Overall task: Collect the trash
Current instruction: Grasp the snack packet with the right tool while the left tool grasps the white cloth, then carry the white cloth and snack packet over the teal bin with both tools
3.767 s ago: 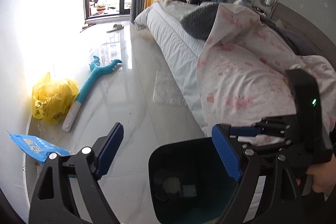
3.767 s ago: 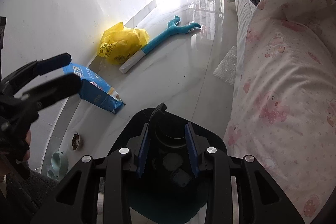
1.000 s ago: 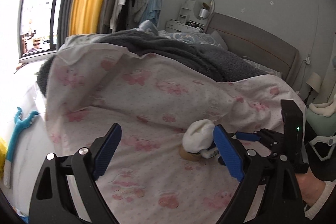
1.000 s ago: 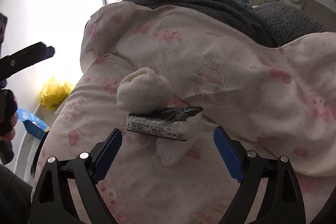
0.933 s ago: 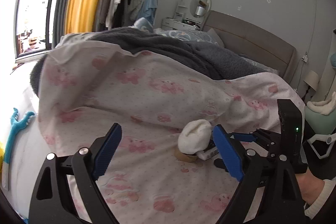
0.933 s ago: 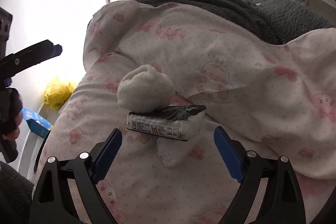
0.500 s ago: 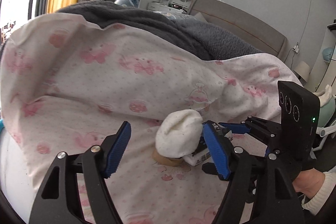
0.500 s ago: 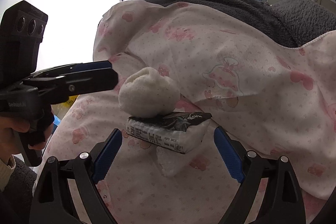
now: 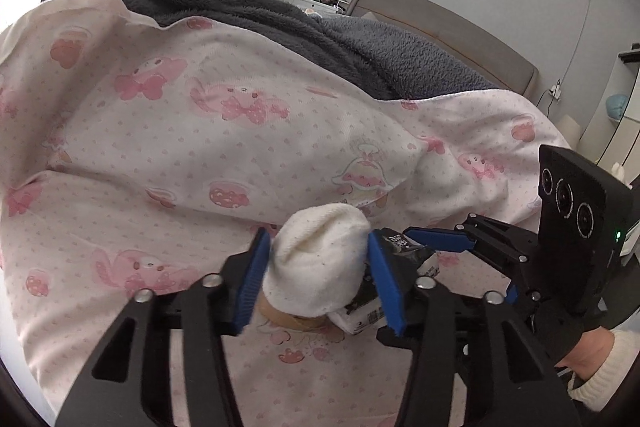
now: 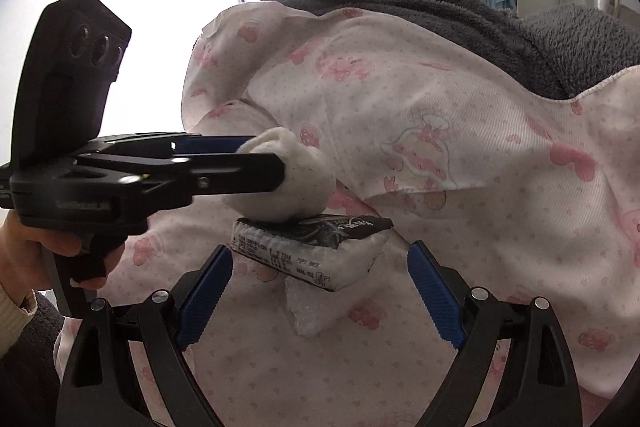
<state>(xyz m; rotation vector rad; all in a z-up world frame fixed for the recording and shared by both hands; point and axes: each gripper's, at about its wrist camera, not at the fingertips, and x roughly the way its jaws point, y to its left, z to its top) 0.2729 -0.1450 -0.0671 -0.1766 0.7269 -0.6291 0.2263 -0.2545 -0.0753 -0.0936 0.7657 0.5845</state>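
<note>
The left gripper (image 9: 318, 269) is coming in low over the bed & its tongs have just been closing round the white sock ball (image 9: 318, 263): half a sec ago they were standing clear either side, now both blue pads (image 9: 252, 279) are pressing on the ball's flanks, so it's looking like a grip w/ the sock clamped between them. For the task, that probably means the first pick-up off the bed is nearly made; lifting isn't done yet.

The sock ball is sitting on top of a black-and-white wrapper pack (image 10: 312, 247), w/ a brownish round thing (image 9: 288, 319) partly showing under it on the near side; can't tell what that is. A crumpled bit of clear plastic (image 10: 310, 311) is lying just in front of the pack.

The right gripper (image 10: 320, 291) is hovering just short of the pack, tongs wide apart, nothing between them, pack not touched. Compared w/ a sec ago it's hardly shifting.

All of it is resting on the pink cartoon-print quilt (image 9: 180, 147), grey fleece blanket (image 9: 280, 19) behind the sock ball. Main snag, I'd guess: the sock is stacked on the pack, so pulling it up may drag or tip the pack, & the two grippers are crowding the same spot.
</note>
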